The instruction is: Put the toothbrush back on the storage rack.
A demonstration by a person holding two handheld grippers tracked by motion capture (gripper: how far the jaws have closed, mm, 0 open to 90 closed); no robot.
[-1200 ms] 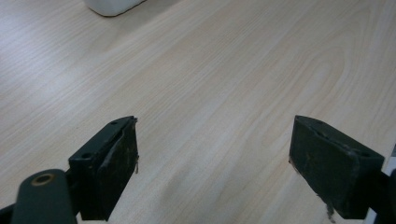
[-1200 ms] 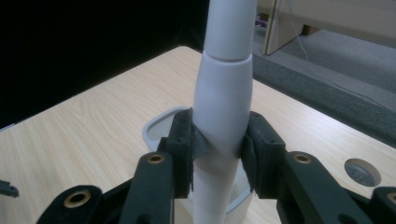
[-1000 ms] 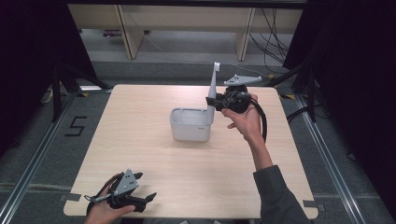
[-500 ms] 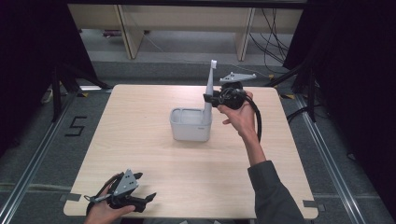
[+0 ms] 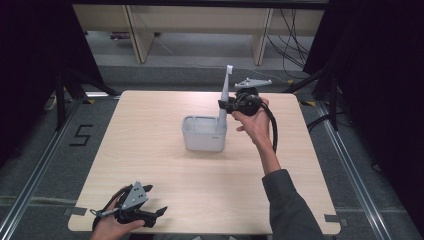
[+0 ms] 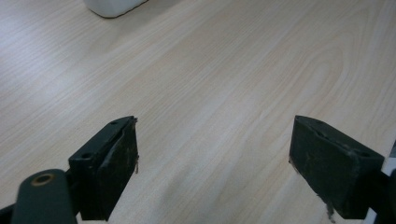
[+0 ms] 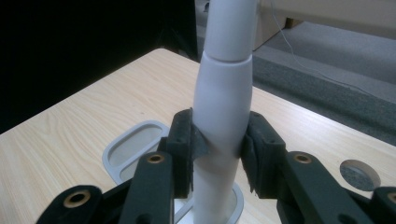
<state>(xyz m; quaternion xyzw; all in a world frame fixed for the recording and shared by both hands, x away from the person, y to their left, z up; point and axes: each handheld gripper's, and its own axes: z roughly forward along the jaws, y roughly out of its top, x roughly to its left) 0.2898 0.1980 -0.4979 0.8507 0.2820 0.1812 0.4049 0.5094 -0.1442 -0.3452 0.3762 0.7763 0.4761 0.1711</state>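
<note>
Right tool (image 5: pixel 231 106) is clamped on the white toothbrush (image 5: pixel 225 95), long axis upright, its base directly below the tool over the holder (image 5: pixel 204 134); left tool (image 5: pixel 150 216) sits far off, jaws apart.

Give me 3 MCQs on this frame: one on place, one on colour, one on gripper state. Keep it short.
1. Where does the lower end of the electric toothbrush sit?
A. in the right end of the holder
B. flat on the table
C. on the floor

2. What colour is the toothbrush holder?
A. red
B. pale grey-white
C. black

3. How do the fingers of the left gripper stand?
A. clamped on the toothbrush
B. shut on nothing
C. open, bare table between them

Key:
1 A: in the high view the upright handle drops into the holder's right end, gripped by the right gripper.
2 B: tub and rim read pale grey-white on the wooden table.
3 C: the left gripper view shows the fingers wide apart over wood.
</note>
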